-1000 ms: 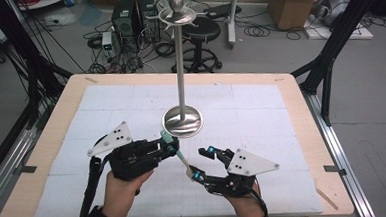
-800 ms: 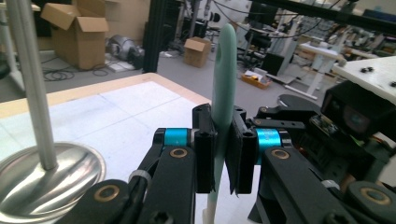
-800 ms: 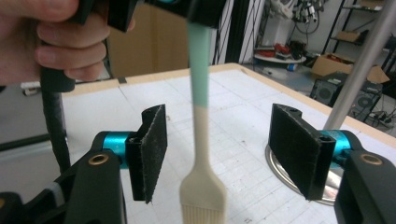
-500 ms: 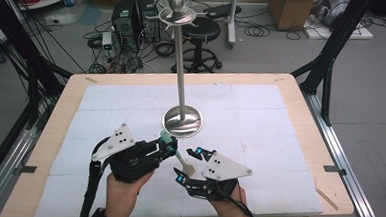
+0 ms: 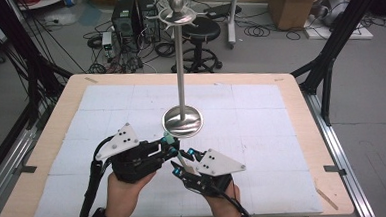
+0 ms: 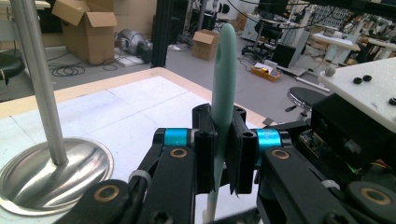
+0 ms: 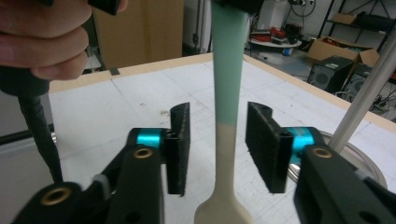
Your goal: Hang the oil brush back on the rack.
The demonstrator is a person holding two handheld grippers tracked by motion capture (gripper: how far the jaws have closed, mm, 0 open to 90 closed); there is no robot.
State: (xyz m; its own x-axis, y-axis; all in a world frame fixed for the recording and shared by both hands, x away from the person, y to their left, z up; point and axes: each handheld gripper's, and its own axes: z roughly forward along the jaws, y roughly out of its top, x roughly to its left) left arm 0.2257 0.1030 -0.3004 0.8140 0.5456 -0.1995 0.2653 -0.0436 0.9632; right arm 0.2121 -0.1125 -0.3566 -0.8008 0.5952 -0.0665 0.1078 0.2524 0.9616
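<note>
A steel stand [image 5: 182, 120] rises from the white mat [image 5: 261, 115]; cardboard boxes [image 5: 293, 3] behind.

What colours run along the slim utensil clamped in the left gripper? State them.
Mint green handle, cream lower end; right gripper view.

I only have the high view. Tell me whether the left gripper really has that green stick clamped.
Observer: Yes. In the left gripper view, the left gripper is shut on the utensil, gripping its mint handle.
Operator: Now report the right gripper.
Observer: In the right gripper view, the right gripper is open. Its fingers sit either side of the utensil, near where mint turns to cream, with gaps on both sides.
</note>
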